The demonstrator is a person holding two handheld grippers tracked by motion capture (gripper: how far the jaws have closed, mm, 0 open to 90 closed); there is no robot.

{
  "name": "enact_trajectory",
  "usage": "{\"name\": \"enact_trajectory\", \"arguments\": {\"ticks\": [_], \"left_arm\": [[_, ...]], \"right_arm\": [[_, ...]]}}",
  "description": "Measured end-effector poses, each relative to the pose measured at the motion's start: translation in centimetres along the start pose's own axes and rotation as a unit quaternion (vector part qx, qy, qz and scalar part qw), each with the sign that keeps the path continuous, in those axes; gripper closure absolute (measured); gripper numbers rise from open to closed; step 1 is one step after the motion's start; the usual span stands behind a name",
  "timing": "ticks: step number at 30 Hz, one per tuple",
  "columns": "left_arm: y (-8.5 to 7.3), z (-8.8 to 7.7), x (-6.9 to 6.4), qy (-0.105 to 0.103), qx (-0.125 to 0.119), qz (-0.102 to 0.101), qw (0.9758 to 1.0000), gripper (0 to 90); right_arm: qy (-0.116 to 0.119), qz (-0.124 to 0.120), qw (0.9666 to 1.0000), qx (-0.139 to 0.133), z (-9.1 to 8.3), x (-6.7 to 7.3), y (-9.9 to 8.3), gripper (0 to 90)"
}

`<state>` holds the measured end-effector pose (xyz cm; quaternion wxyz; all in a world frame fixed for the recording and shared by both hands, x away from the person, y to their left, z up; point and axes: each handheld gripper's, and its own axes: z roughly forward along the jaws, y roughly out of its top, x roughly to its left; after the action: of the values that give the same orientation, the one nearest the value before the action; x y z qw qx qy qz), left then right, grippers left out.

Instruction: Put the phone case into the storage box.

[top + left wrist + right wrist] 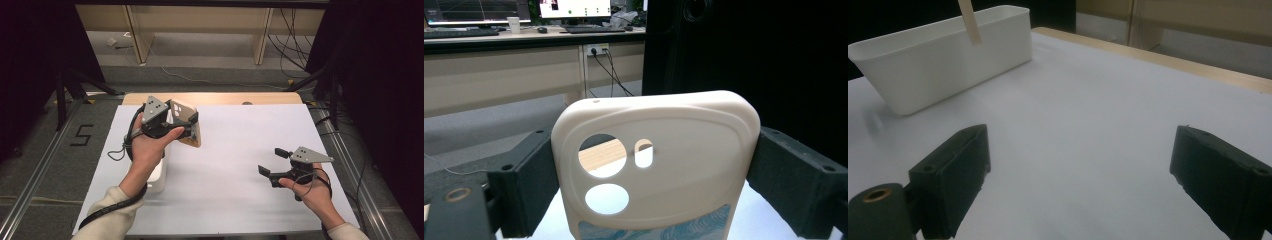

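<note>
Object counts

One phone case (186, 123), one white bin (159, 175) near table's left edge, two grippers (192, 126) (270, 161); maybe more inside the bin, hidden.

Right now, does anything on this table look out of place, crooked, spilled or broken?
Nothing stands out. The left tool grips a beige phone case by its sides, above the table and intact. The white bin stands upright on the white table cover. The right tool is open.
</note>
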<state>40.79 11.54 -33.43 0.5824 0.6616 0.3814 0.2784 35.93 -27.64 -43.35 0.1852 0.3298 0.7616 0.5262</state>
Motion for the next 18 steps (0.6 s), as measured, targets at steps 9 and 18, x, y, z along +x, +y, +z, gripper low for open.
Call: {"name": "enact_trajectory", "arguments": {"ticks": [9,18], "left_arm": [[0.14,-0.03,0.42,0.005,0.0,-0.002,1.0,10.9],[0.2,-0.23,0.96,0.011,-0.002,-0.003,0.9999,11.0]], "right_arm": [[0.0,0.0,1.0,0.0,-0.02,-0.02,0.01,10.3],[0.001,0.0,1.0,0.0,-0.02,-0.04,0.02,10.3]]}}
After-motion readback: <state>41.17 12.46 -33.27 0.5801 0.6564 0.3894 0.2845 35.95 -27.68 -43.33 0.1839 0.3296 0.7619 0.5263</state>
